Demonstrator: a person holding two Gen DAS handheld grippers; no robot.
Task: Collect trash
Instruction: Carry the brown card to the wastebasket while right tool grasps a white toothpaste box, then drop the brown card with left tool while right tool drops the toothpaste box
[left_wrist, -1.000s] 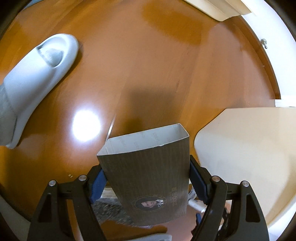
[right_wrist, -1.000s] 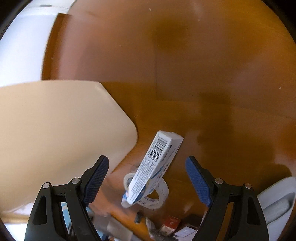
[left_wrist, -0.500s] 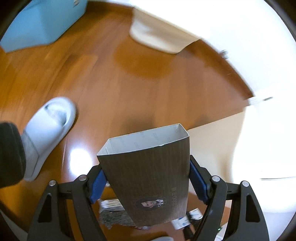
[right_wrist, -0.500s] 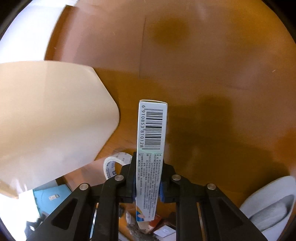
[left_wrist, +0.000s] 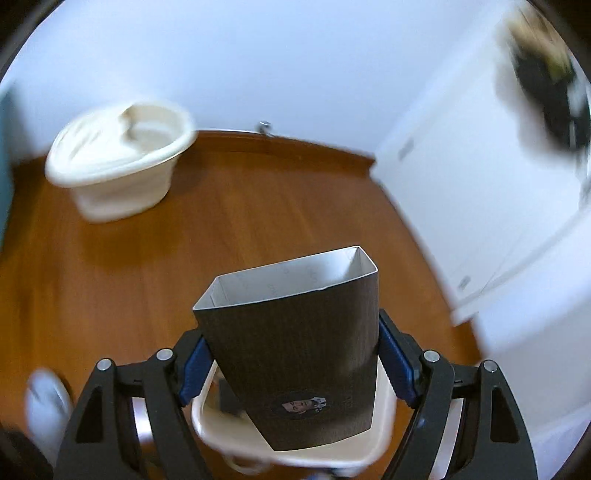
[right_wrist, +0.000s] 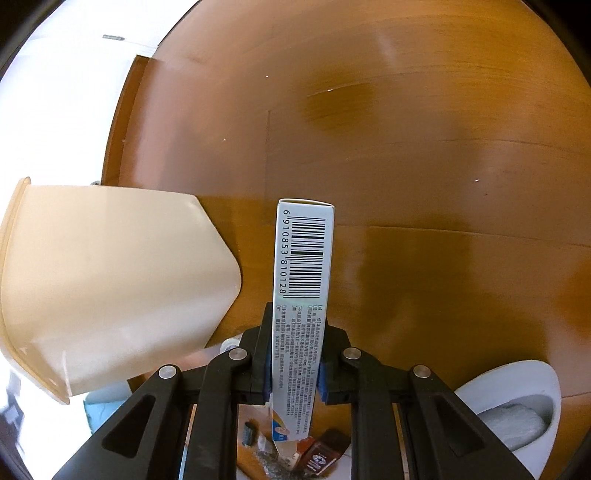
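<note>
Left tool (left_wrist: 291, 365) clamping dark carton (left_wrist: 295, 354), right tool (right_wrist: 295, 369) pinching barcoded box (right_wrist: 301, 295); carrying step, next drop into bin (right_wrist: 110, 273).

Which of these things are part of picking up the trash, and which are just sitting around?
Part of the job:
- dark box, gripped by the left gripper
- barcode box, pinched by the right gripper
- cream bin beside it
- small wrappers on the floor

Just lying about:
- white slipper
- white tub by the wall
- wooden floor
</note>
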